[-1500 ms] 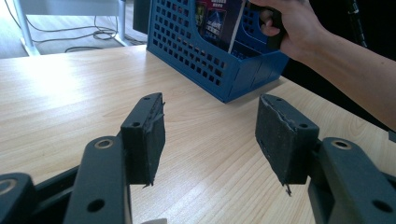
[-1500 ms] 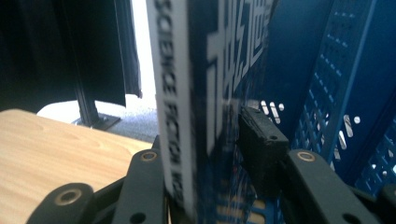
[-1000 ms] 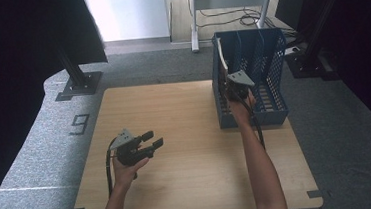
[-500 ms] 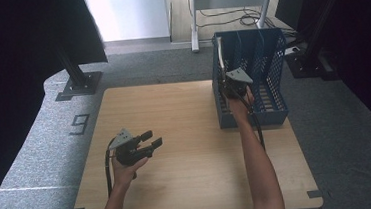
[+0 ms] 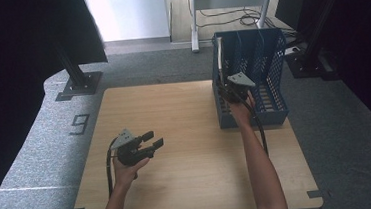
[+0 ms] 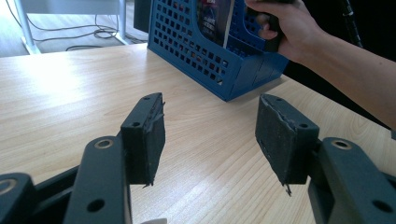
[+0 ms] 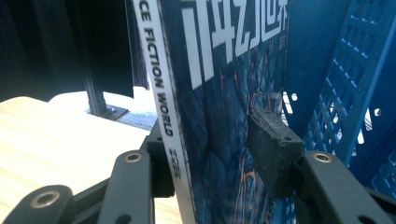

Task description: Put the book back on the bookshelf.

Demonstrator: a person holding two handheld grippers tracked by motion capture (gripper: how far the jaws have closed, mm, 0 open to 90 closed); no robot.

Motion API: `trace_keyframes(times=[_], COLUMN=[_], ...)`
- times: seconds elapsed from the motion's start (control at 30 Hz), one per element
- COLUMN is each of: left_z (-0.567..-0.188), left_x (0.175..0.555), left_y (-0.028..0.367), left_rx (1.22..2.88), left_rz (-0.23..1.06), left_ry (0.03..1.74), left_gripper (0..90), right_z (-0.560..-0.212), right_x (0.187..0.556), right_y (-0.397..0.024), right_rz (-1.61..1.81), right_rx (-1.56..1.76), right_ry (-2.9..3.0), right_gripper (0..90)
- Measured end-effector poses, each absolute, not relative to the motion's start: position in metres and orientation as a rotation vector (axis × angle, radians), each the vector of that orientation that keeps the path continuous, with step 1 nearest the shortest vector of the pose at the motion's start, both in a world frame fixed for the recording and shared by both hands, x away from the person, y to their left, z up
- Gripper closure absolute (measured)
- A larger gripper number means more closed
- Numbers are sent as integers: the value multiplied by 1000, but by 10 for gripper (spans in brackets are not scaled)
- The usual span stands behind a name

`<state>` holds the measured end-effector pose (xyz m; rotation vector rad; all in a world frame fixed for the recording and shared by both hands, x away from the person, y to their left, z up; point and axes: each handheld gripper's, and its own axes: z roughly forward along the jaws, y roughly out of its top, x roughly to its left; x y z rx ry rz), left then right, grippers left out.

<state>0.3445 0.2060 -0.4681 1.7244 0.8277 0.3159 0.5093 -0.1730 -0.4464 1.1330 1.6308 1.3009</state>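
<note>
Right gripper (image 7: 219, 154) fingers have just been opening, releasing the book (image 7: 224, 93) standing in the basket (image 5: 271, 67) at 2 o'clock. Withdraw straight back, avoiding tipping it. Left gripper (image 6: 210, 135) idles, spread empty.

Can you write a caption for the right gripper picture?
Right gripper jaws opening around an upright magazine inside the blue basket.

Upright book (image 7: 224, 116), fingers (image 7: 273, 154) just opening, basket (image 7: 345, 93)

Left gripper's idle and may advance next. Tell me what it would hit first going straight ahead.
Probably the blue basket: the left gripper points across bare table toward its near corner, though depth is unclear.
</note>
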Motion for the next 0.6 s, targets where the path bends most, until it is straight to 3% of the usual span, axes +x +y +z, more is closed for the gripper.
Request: trace_keyframes(times=[0.27, 0.6], left_z=[-468, -468], left_x=[345, 345], left_y=[206, 208], left_rx=[1725, 1719], left_rz=[315, 315], left_ry=[827, 832], left_gripper=[425, 426], right_z=[-444, -445], right_x=[509, 515], right_y=[-173, -176], right_rz=[1287, 1309], right_rx=[1118, 1120], right_ry=[1632, 1604], right_gripper=[618, 617])
